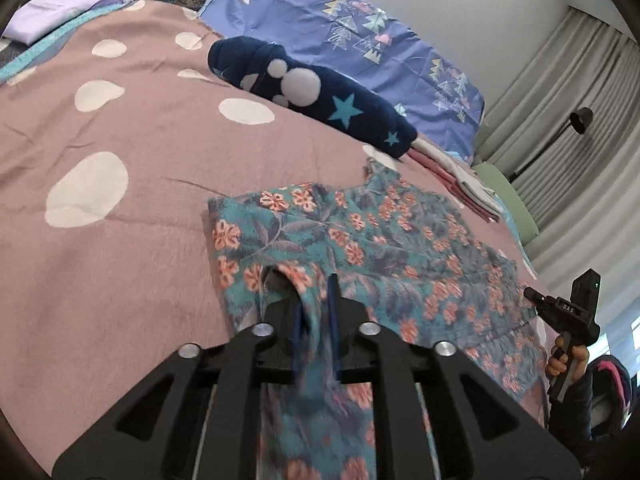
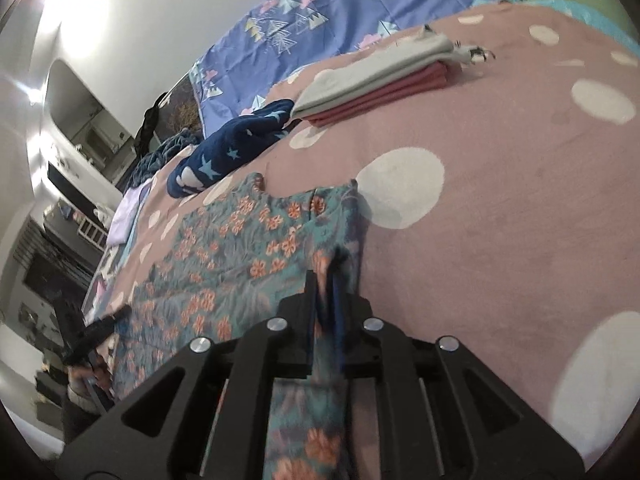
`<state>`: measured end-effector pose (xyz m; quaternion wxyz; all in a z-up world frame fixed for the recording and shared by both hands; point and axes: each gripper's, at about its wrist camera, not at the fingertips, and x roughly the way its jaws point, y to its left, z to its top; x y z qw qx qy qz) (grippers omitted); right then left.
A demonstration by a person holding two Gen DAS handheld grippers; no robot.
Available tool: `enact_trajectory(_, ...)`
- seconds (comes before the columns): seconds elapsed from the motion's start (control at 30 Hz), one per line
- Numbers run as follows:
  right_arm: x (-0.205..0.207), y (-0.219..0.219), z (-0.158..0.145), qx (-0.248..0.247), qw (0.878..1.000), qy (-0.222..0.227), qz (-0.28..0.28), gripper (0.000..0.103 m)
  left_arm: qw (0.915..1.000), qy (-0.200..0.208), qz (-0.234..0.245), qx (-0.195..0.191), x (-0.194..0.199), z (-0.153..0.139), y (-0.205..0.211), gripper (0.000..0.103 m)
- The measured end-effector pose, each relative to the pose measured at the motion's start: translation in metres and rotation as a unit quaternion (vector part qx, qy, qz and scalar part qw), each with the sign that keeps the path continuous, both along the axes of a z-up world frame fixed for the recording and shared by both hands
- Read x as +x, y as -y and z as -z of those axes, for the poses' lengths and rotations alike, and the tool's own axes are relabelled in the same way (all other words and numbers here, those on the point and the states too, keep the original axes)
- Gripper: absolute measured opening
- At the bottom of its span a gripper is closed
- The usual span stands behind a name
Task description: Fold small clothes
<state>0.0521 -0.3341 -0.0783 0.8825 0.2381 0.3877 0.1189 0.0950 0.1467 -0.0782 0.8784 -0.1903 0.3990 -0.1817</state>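
Note:
A teal garment with orange flowers (image 1: 380,240) lies spread flat on the pink spotted bedspread (image 1: 120,260). My left gripper (image 1: 316,312) is at the garment's near left corner. A fold of the cloth hangs loosely between its slightly parted fingers and drapes over one of them. My right gripper (image 2: 325,300) stands at the opposite corner of the garment (image 2: 240,248), its jaws a little apart with the hem slack between them. Each view shows the other gripper at the garment's far side: the right gripper (image 1: 560,308) and the left gripper (image 2: 92,336).
A navy fleece with stars (image 1: 320,96) lies behind the garment. A folded stack of grey and pink clothes (image 2: 372,84) sits farther back. A blue patterned pillow (image 1: 360,20) lines the wall, lilac cloth (image 1: 52,12) lies far left, and a floor lamp (image 1: 580,120) stands by curtains.

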Motion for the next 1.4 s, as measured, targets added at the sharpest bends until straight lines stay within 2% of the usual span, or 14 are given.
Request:
enact_trajectory(0.2,-0.026,0.003,0.001,-0.016,1.0,-0.005,-0.006,0.007,0.9985,-0.017,0.029,0.044,-0.022,-0.004,0.009,0.02)
enact_trajectory(0.3,-0.029,0.003,-0.001,-0.007,1.0,0.003,-0.01,0.005,0.9982,-0.024,0.03,0.045,-0.021,-0.005,0.011,0.007)
enact_trajectory(0.37,-0.025,0.004,-0.005,0.007,1.0,0.008,-0.011,0.004,0.999,-0.019,0.025,0.031,-0.018,-0.011,0.01,0.006)
enact_trajectory(0.6,0.042,0.023,-0.04,0.072,0.996,0.045,0.038,0.004,0.9993,0.029,-0.023,0.009,0.042,-0.051,0.012,0.007)
enact_trajectory(0.67,0.064,0.032,-0.04,0.09,0.993,0.044,0.064,0.014,0.9983,0.021,-0.055,0.003,0.063,-0.044,0.007,0.016)
enact_trajectory(0.73,0.074,0.036,-0.036,0.093,0.993,0.034,0.064,0.025,0.996,0.012,-0.087,0.018,0.072,-0.037,0.002,0.051)
enact_trajectory(0.9,0.081,0.029,-0.026,0.029,0.999,0.024,0.023,0.027,0.997,-0.001,-0.069,0.037,0.077,-0.018,-0.004,0.058)
enact_trajectory(1.03,0.097,0.016,-0.01,-0.005,1.0,-0.007,-0.016,0.044,0.997,-0.042,-0.038,0.052,0.092,0.004,-0.001,0.058)
enact_trajectory(1.13,0.109,0.005,0.0,-0.025,0.999,-0.025,-0.034,0.046,0.9966,-0.042,-0.026,0.067,0.098,0.011,0.005,0.058)
enact_trajectory(1.17,0.111,0.001,0.002,-0.031,0.998,-0.029,-0.039,0.046,0.9965,-0.037,-0.022,0.072,0.099,0.01,0.007,0.058)
enact_trajectory(1.2,0.113,-0.002,0.004,-0.042,0.998,-0.028,-0.04,0.046,0.9965,-0.032,-0.015,0.076,0.101,0.009,0.009,0.041)
enact_trajectory(1.23,0.113,-0.005,0.003,-0.053,0.997,-0.023,-0.041,0.031,0.9968,-0.028,-0.007,0.075,0.103,0.008,0.01,0.012)
enact_trajectory(1.27,0.114,-0.006,0.002,-0.058,0.997,-0.019,-0.042,0.008,0.9966,-0.027,-0.004,0.078,0.104,0.008,0.01,0.003)
enact_trajectory(1.4,0.108,-0.002,-0.013,-0.04,0.998,0.012,-0.041,0.006,0.9958,0.012,-0.004,0.09,0.098,-0.01,0.01,0.004)
